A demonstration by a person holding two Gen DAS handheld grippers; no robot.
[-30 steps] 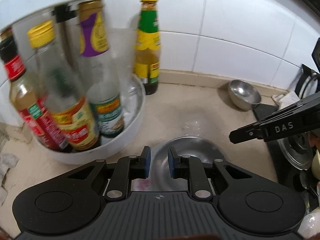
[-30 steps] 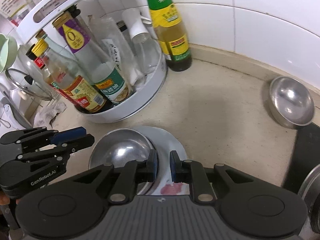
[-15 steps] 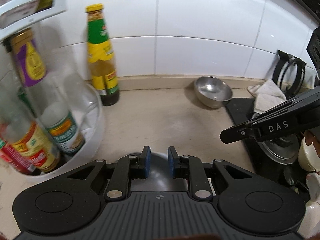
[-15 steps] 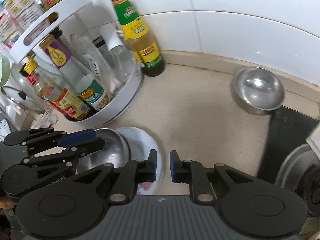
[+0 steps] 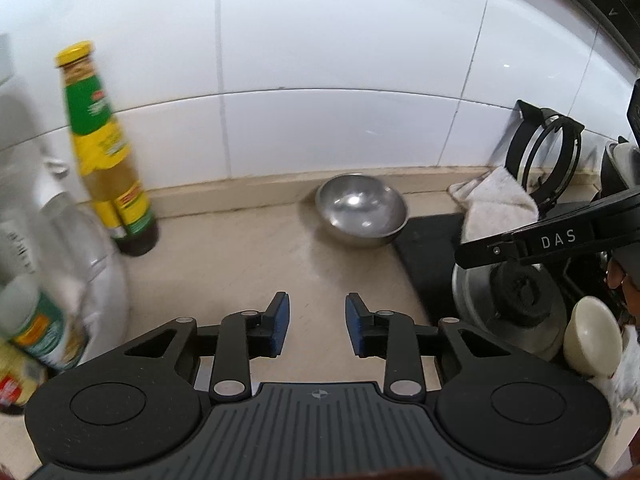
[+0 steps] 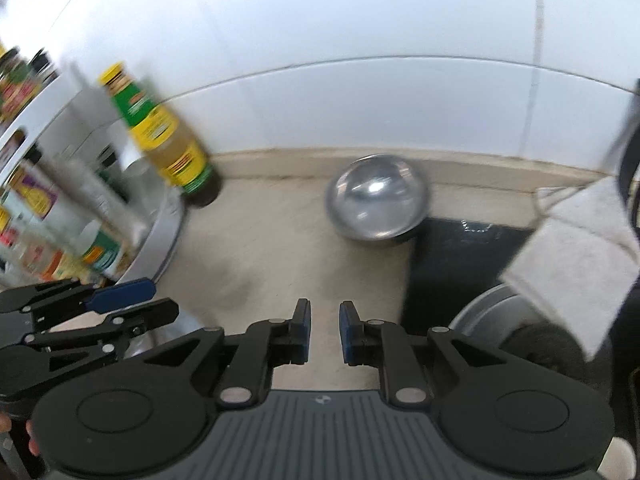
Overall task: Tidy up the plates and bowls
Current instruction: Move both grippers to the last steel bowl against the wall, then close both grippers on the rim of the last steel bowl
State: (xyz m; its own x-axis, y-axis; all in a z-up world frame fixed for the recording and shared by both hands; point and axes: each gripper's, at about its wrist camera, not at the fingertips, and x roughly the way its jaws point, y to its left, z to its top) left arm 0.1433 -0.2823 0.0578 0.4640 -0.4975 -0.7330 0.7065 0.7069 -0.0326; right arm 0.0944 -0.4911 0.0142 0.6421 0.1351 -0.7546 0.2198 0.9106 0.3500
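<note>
A small steel bowl (image 5: 361,210) stands on the beige counter by the wall, at the hob's corner; it also shows in the right wrist view (image 6: 378,197). My left gripper (image 5: 314,322) is open and empty, well short of the bowl. My right gripper (image 6: 324,332) has a narrow gap between its pads and holds nothing, also short of the bowl. The left gripper's fingers (image 6: 120,300) show at the left of the right wrist view. A cream bowl (image 5: 592,338) sits at the right edge.
A white turntable rack of sauce bottles (image 5: 48,264) stands at the left, with a green-labelled bottle (image 5: 108,160) beside it. A black hob (image 5: 428,256) with a steel lid (image 5: 516,304) and a white cloth (image 5: 496,204) lies at the right. Tiled wall behind.
Both grippers have swung right and forward, away from the plate with the steel bowl on it, toward the small bowl by the wall. The left gripper's jaws have opened wider.
</note>
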